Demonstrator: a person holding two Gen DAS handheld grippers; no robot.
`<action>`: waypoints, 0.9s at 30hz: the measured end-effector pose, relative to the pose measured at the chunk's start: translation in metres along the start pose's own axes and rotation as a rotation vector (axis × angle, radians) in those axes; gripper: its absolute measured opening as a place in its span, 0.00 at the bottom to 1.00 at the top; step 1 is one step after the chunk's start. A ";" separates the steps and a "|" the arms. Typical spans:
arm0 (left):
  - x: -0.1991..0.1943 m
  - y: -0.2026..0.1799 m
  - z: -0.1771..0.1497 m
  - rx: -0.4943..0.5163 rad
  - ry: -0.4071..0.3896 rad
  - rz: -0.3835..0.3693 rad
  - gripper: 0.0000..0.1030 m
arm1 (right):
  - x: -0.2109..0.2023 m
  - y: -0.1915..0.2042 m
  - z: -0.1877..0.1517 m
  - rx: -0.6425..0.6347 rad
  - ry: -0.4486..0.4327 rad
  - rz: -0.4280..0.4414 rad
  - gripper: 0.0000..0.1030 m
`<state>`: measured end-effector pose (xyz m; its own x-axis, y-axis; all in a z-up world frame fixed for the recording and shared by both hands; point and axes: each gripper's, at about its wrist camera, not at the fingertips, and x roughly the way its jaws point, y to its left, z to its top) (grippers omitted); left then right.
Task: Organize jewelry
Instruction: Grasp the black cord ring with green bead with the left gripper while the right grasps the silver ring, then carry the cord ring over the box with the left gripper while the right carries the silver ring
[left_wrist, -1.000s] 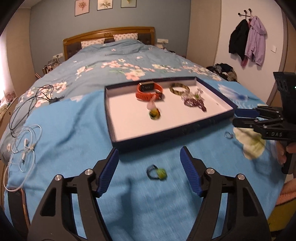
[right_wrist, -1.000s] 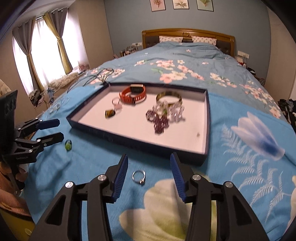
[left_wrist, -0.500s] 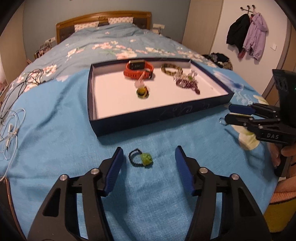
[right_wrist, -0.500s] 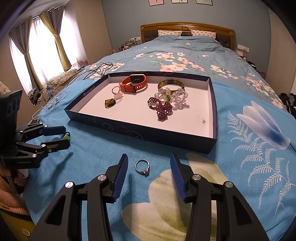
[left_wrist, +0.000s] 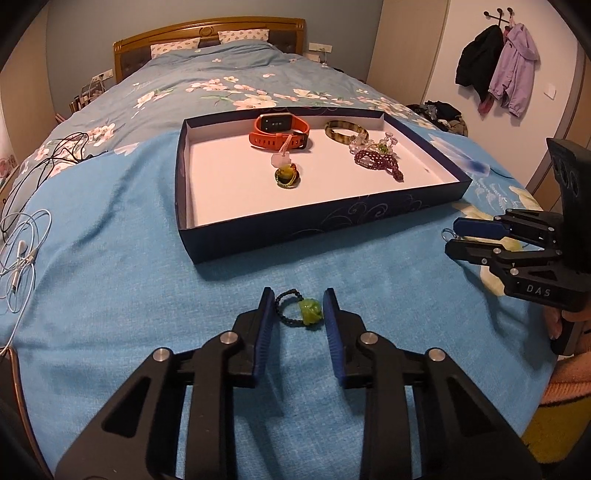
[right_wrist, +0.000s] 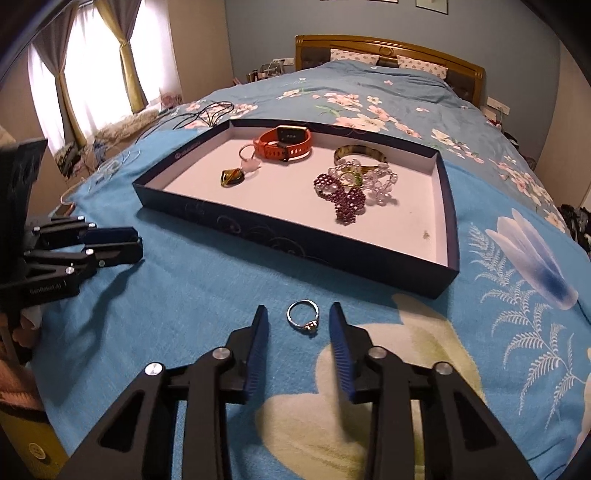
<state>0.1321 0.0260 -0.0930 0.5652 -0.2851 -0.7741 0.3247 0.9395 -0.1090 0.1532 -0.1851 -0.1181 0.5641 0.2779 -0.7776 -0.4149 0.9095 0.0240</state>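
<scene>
Between the left gripper's (left_wrist: 298, 309) blue pads, the green-stone ring (left_wrist: 300, 309).

White letters "DAS" stood on the black body of the right gripper (left_wrist: 450, 240), at the right edge of the left wrist view. In the right wrist view, small pale print on the left gripper (right_wrist: 138, 248), at the left edge, seemed to read "GenRobot.AI", though it was blurred.
</scene>
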 end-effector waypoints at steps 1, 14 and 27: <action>0.000 0.000 0.000 0.000 0.000 0.002 0.26 | 0.000 0.001 0.000 -0.007 0.000 0.001 0.25; -0.002 0.000 -0.003 -0.004 -0.006 0.011 0.25 | -0.003 -0.007 0.000 0.035 -0.012 0.015 0.03; -0.004 0.000 -0.001 -0.016 -0.014 0.006 0.24 | -0.007 -0.012 0.002 0.069 -0.036 0.054 0.01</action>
<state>0.1291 0.0278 -0.0911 0.5777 -0.2817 -0.7661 0.3090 0.9442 -0.1143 0.1560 -0.1969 -0.1118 0.5681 0.3369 -0.7509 -0.3960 0.9117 0.1095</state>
